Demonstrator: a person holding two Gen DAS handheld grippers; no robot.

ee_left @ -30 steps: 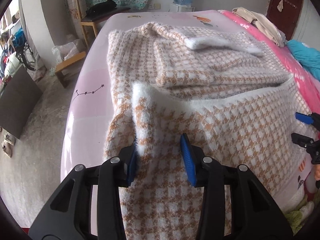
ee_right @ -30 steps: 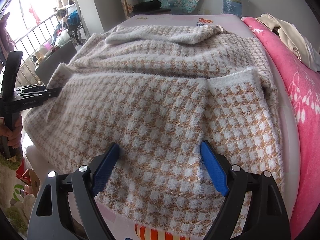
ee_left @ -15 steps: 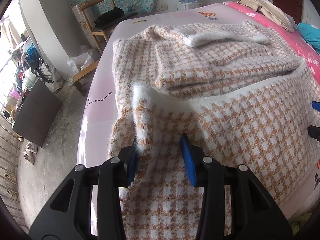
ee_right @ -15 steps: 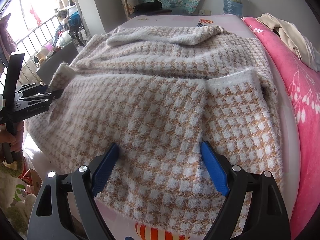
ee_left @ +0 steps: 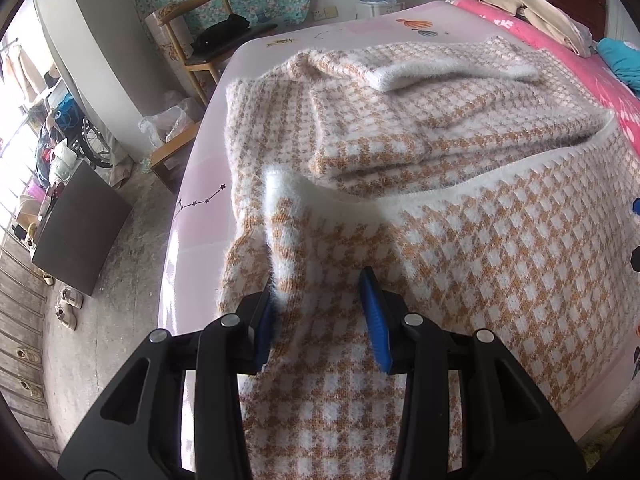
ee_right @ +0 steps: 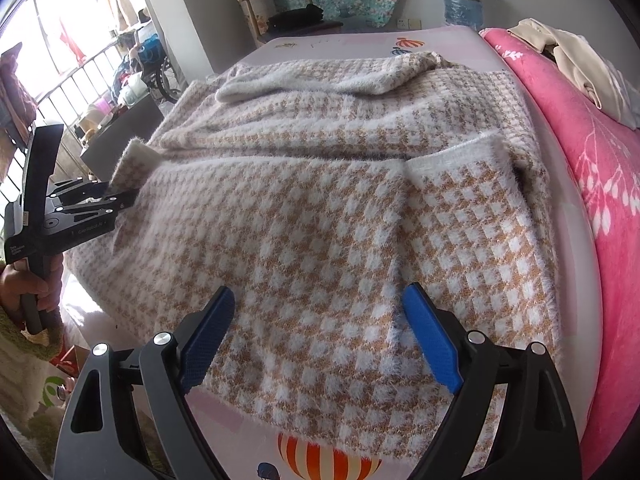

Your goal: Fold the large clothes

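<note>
A fluffy tan-and-white houndstooth sweater (ee_left: 480, 240) lies spread on the bed, its lower part folded up over the body and its collar at the far end. My left gripper (ee_left: 320, 324) is shut on a bunched fold at the sweater's left edge. In the right wrist view the left gripper (ee_right: 124, 200) holds that corner slightly raised, with a person's hand (ee_right: 36, 284) on its handle. My right gripper (ee_right: 320, 332) stands wide open just above the sweater's (ee_right: 320, 200) near hem, its pads off the cloth.
The bed's pale pink sheet (ee_left: 200, 216) shows to the left of the sweater. A bright pink blanket (ee_right: 608, 160) with beige clothes (ee_right: 572, 60) runs along the right. A wooden chair (ee_left: 192, 28), a dark cabinet (ee_left: 76, 220) and shoes are on the floor to the left.
The left gripper has turned while keeping its hold on the fold, and the right gripper has slid to the edge of its view. The right gripper has stayed in place, open.
</note>
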